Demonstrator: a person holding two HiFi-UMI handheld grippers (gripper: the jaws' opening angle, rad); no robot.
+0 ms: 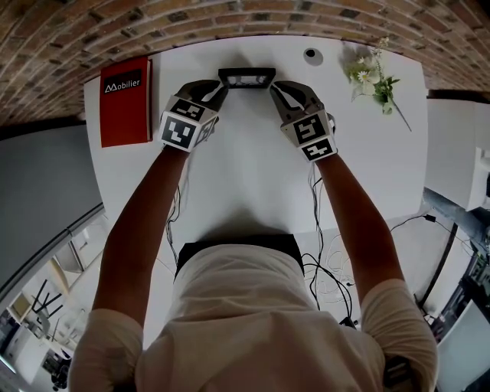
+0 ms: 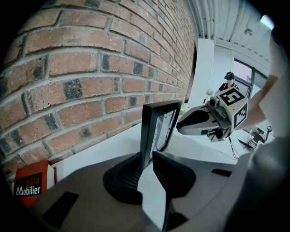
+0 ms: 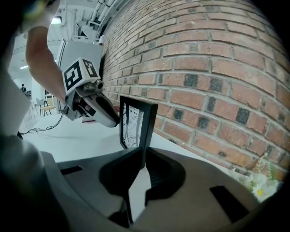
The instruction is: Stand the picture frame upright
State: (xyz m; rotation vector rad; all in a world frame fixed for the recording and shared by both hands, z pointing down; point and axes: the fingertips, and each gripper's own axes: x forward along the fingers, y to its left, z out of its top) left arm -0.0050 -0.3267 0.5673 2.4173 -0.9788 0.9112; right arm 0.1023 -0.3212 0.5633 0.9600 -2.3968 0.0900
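A brick wall [image 1: 230, 15] ran behind the far edge of a white table [image 1: 253, 176]. The person's bare forearms [image 1: 142, 222] reached across the table towards that edge. A red booklet [image 1: 125, 103] lay flat near the far left corner, and a sprig of white flowers [image 1: 374, 76] lay near the far right corner.

The left gripper [image 1: 220, 90] and the right gripper [image 1: 276, 89] met the picture frame [image 1: 246, 77] from either side, one at each short end. The frame stood upright at the middle of the far edge, just in front of the wall. Its long axis lay left to right, along that edge, and its glazed face pointed back towards the person.

The left gripper's jaws straddled the frame's left end, set a little apart, with the frame's edge between them but the pads seemingly not pressing on it. The right gripper's jaws were drawn narrow, clamped on the frame's right end.

A small grey disc [image 1: 311, 55] sat by the far edge, between the frame and the flowers.
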